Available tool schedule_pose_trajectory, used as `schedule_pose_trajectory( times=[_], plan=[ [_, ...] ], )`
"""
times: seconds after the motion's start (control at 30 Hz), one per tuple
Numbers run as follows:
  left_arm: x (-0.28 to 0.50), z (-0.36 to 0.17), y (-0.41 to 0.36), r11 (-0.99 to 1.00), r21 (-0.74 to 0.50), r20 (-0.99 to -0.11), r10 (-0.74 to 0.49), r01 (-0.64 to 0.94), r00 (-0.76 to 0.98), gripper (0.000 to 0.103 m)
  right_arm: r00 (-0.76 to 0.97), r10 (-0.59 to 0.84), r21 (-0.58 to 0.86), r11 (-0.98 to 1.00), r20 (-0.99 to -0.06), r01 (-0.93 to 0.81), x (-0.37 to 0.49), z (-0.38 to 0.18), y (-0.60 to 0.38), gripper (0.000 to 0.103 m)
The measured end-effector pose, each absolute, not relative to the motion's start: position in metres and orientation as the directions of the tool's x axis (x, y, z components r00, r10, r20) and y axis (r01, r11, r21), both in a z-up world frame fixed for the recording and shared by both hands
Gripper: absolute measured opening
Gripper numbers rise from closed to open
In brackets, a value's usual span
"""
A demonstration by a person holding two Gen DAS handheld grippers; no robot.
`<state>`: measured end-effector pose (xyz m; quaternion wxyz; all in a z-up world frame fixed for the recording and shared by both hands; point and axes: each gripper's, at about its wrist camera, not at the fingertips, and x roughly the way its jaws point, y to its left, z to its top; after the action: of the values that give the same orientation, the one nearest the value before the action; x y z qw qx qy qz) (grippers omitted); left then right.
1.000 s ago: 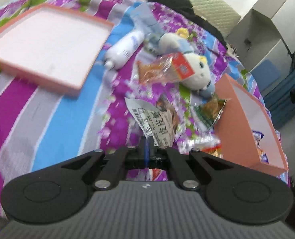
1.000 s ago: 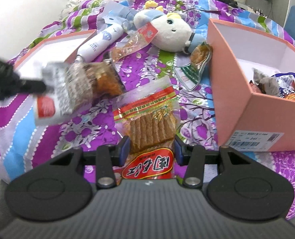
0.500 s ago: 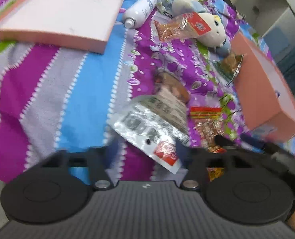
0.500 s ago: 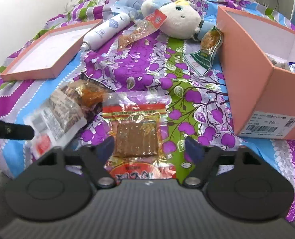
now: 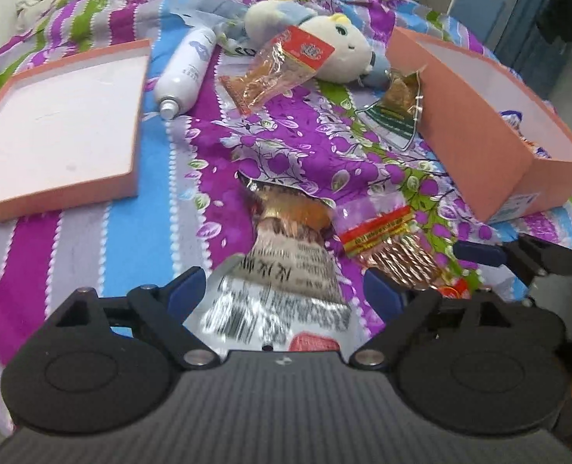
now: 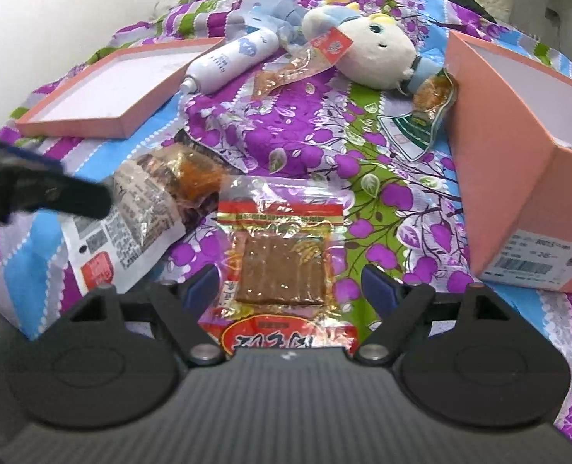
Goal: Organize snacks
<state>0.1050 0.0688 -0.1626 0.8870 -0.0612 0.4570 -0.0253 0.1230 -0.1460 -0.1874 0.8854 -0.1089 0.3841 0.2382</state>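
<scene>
A silver printed snack packet [image 5: 286,270] lies on the bedspread between the open fingers of my left gripper [image 5: 286,294]; it also shows in the right wrist view [image 6: 142,216]. A clear red-banded snack packet [image 6: 282,255] lies between the open fingers of my right gripper [image 6: 289,286], and shows in the left wrist view [image 5: 390,243]. Two more snack packets lie further back: a red-labelled one [image 5: 278,69] against the plush toy and a green one [image 5: 398,112] against the pink box [image 5: 475,147].
The pink box's lid [image 5: 57,123] lies open side up at the left. A white bottle [image 5: 187,69] and a plush toy [image 5: 324,46] lie at the back. The pink box [image 6: 518,178] holds some wrapped snacks. The bed's front edge is close.
Both grippers have opened and let go of their packets, which now lie on the bedspread. The left gripper has swung to face the box.
</scene>
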Motion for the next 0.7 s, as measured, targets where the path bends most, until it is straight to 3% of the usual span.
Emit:
schedule_pose_trajectory(
  times=[0.33, 0.5, 0.6, 0.67, 0.7],
  plan=[
    [0.148, -0.193, 0.057, 0.996, -0.080, -0.830, -0.083, 0.030, 0.551, 0.090, 0.590, 0.329, -0.047, 0.846, -0.737, -0.531, 0.127, -0.199, -0.138, 0.079],
    [0.157, -0.209, 0.048, 0.997, -0.062, -0.845, -0.080, 0.052, 0.528, 0.088, 0.565, 0.332, -0.037, 0.839, -0.755, -0.543, 0.130, -0.201, -0.132, 0.071],
    [0.156, -0.215, 0.046, 0.998, -0.053, -0.846, -0.063, 0.034, 0.529, 0.082, 0.556, 0.322, -0.049, 0.834, -0.766, -0.550, 0.130, -0.197, -0.130, 0.055],
    [0.154, -0.213, 0.047, 0.998, -0.055, -0.841, -0.052, 0.012, 0.538, 0.069, 0.553, 0.317, -0.045, 0.838, -0.770, -0.544, 0.129, -0.194, -0.130, 0.053],
    [0.153, -0.211, 0.048, 0.998, -0.067, -0.839, -0.057, 0.002, 0.540, 0.068, 0.551, 0.317, -0.038, 0.842, -0.772, -0.538, 0.130, -0.193, -0.132, 0.053]
  ],
)
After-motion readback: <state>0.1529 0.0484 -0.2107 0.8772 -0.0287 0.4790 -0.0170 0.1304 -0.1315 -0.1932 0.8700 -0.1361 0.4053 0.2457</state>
